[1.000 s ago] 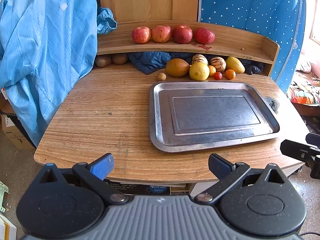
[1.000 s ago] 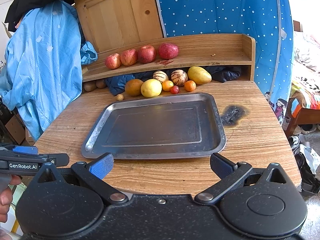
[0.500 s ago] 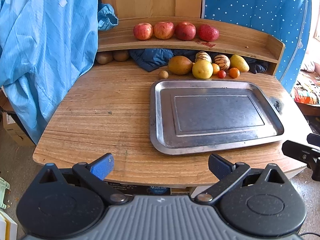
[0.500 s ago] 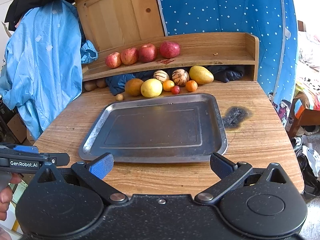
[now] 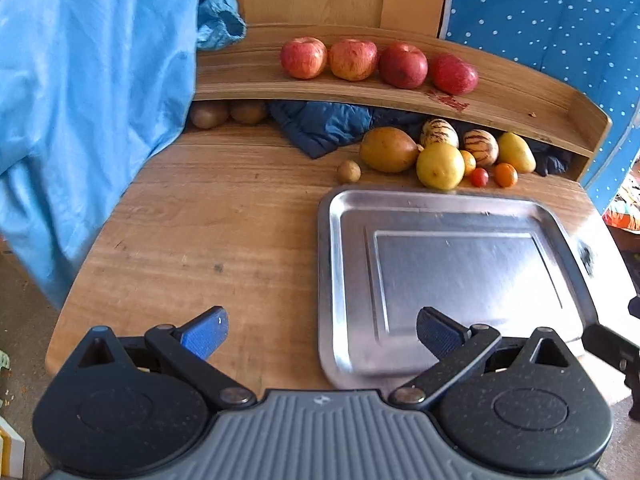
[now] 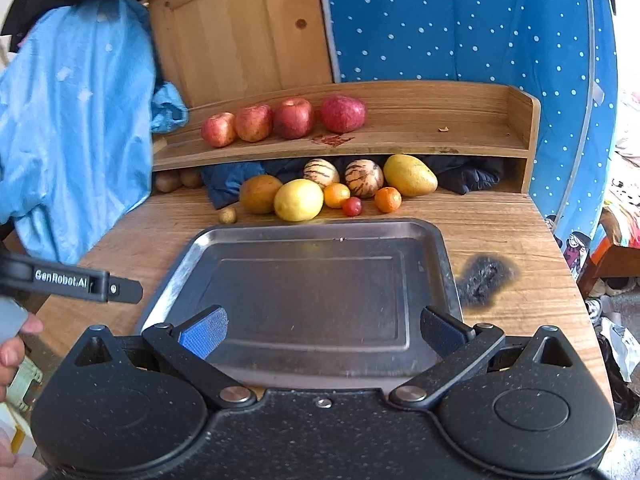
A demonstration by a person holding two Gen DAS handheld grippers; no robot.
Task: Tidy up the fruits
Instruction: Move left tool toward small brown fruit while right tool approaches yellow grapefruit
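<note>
An empty steel tray (image 5: 344, 264) (image 6: 436, 248) lies on the wooden table (image 5: 208, 232) (image 6: 516, 232). Behind it sits a cluster of fruit: a yellow lemon (image 5: 440, 165) (image 6: 298, 200), a brown pear (image 5: 387, 149) (image 6: 260, 193), two striped melons (image 5: 480, 147) (image 6: 363, 178), a yellow mango (image 5: 516, 152) (image 6: 409, 175), small oranges (image 5: 505, 175) (image 6: 387, 199) and a red tomato (image 5: 479, 177) (image 6: 351, 206). Several red apples (image 5: 403, 65) (image 6: 293, 117) line the shelf. My left gripper (image 5: 322, 332) stands open over the tray's near left corner. Wide open too, my right gripper (image 6: 322, 330) hovers above the tray's front edge. Neither holds anything.
A blue garment (image 5: 80, 92) (image 6: 72, 128) hangs at the left over the table edge. Dark blue cloth (image 5: 328, 124) lies under the shelf, with brown kiwis (image 5: 210, 114) beside it. A burn mark (image 6: 484, 276) stains the wood right of the tray. A hand (image 6: 16, 344) holds the left gripper.
Both grippers have moved forward and now reach over the table edge toward the tray. The fruit and tray have not moved.
</note>
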